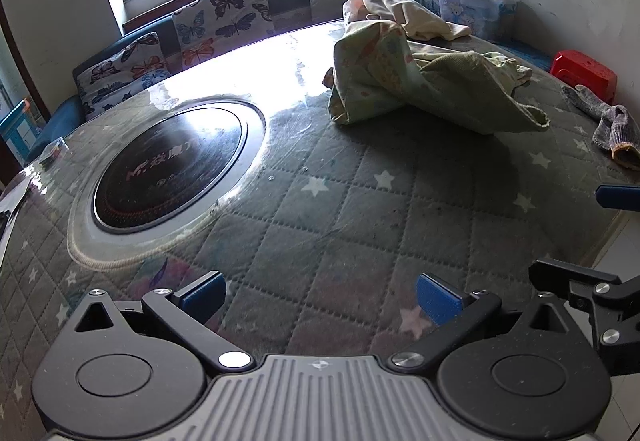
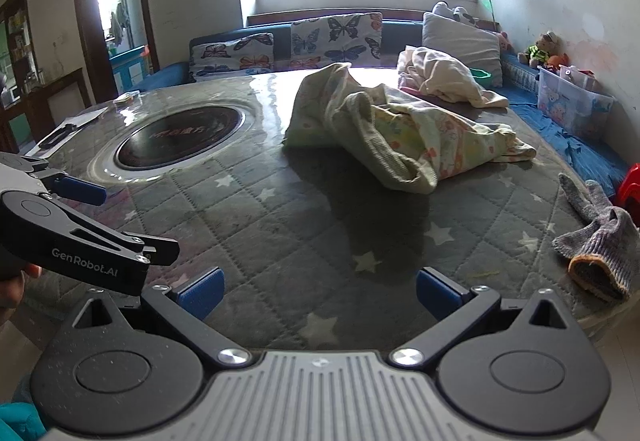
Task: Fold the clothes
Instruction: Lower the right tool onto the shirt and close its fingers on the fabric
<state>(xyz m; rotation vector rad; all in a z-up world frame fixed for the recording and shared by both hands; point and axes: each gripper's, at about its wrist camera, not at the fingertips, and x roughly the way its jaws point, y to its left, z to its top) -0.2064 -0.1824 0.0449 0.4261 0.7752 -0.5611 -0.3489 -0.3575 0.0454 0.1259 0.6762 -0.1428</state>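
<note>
- L tongs (image 1: 320, 299): jaws wide apart, nothing held, low over the desk (image 1: 360, 209) near its front edge.
- R tongs (image 2: 319, 293): wide apart too, empty, also above the quilted star cover.
- R-wrist view: L tongs sit at 9 o'clock, just beside the R ones; a hand (image 2: 16, 289) partly seen behind.
- Clothes (image 2: 400, 137): crumpled floral heap on the desk at 12–1 o'clock, well apart from both tongs.
- Cream cloth (image 2: 444, 77) behind the heap, at 1 o'clock.
- Glove (image 2: 596, 241) at 3 o'clock by the desk edge.
- Round hob (image 2: 180, 139) at 10–11 o'clock.
</note>
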